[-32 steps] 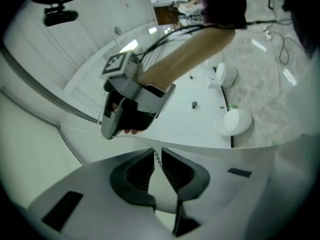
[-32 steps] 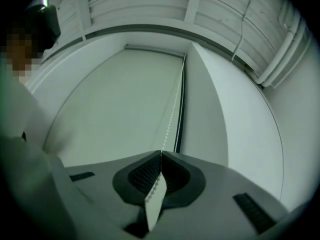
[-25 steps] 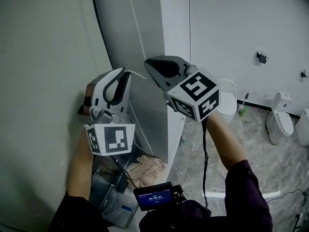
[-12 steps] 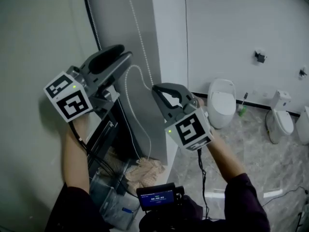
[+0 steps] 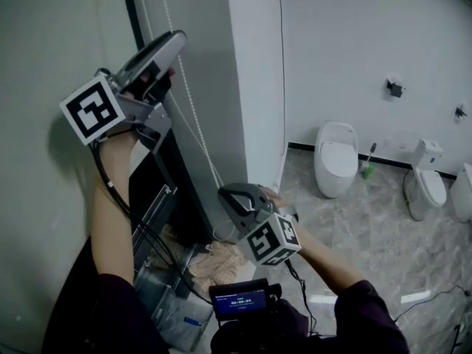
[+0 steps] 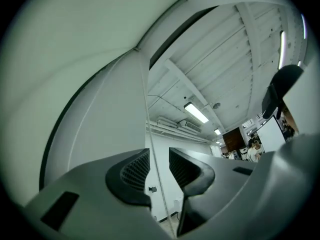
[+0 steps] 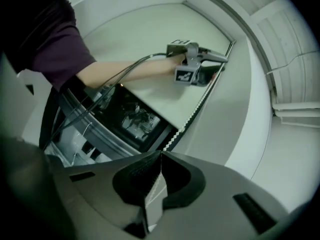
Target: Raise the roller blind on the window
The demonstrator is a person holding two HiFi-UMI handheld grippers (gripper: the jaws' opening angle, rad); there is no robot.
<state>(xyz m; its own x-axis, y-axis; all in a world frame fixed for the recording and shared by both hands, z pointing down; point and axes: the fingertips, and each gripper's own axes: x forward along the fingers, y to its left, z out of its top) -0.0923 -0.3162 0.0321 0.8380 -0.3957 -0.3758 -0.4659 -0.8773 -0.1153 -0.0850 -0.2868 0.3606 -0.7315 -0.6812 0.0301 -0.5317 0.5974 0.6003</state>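
The pale roller blind (image 5: 51, 28) hangs at the left over a dark window opening (image 7: 130, 119). Its white bead chain (image 5: 188, 109) slants down beside the grey wall. My left gripper (image 5: 171, 44) is high on the chain. Its jaws have just opened, and the chain (image 6: 155, 184) runs between the pads without touching them. My right gripper (image 5: 230, 195) is low, near the window's bottom, and shut on the chain (image 7: 192, 111), which stretches taut from its closed jaws (image 7: 160, 156) up toward the left gripper (image 7: 220, 60).
A white column (image 5: 254, 87) stands right of the window. Two toilets (image 5: 335, 157) (image 5: 426, 186) sit on the marble floor to the right. Below the window lie a crumpled cloth (image 5: 217, 260) and a plastic container (image 5: 166, 301). A small screen device (image 5: 240, 299) is at my chest.
The right gripper has come well down with the chain in its jaws. The left gripper has let go of the chain, rolled over and risen along it.
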